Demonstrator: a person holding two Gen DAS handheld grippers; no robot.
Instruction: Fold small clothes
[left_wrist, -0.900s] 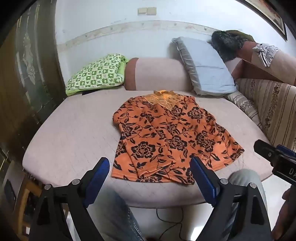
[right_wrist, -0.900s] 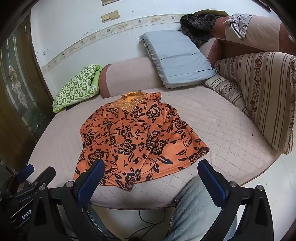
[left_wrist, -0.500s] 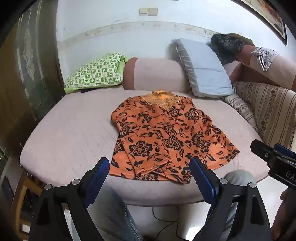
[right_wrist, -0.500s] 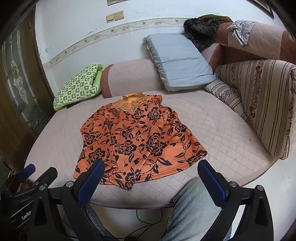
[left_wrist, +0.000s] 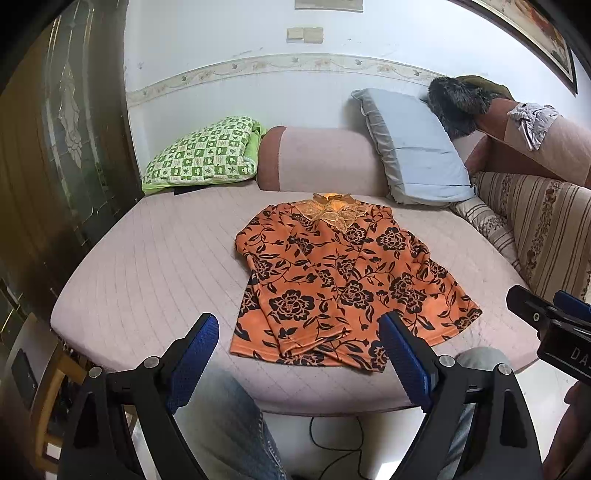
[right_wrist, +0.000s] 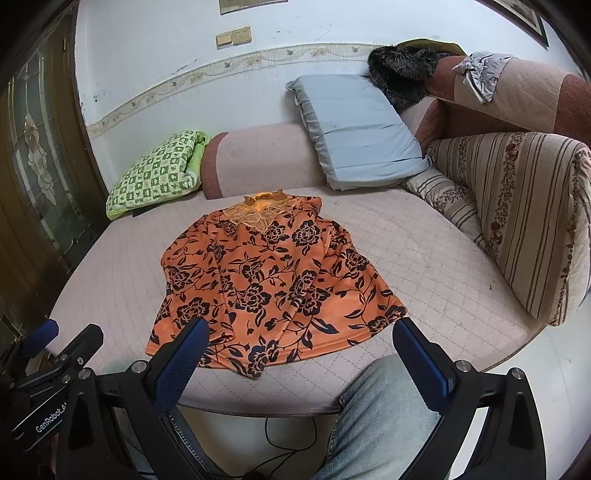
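Orange floral blouse (left_wrist: 343, 284): one, flat on sofa (left_wrist: 155, 280) | left gripper (left_wrist: 299, 358), right gripper (right_wrist: 301, 362): both gaping, empty

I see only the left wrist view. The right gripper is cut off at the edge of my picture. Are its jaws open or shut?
Observer: Open. The right gripper has its jaws wide apart, with nothing between them.
Operator: Does it touch the orange blouse?
Observer: No. It seems to hang short of the bed, above the person's knee; the orange blouse lies flat beyond it.
Operator: What ends my right side?
Observer: The striped cushion ends in a rounded front.
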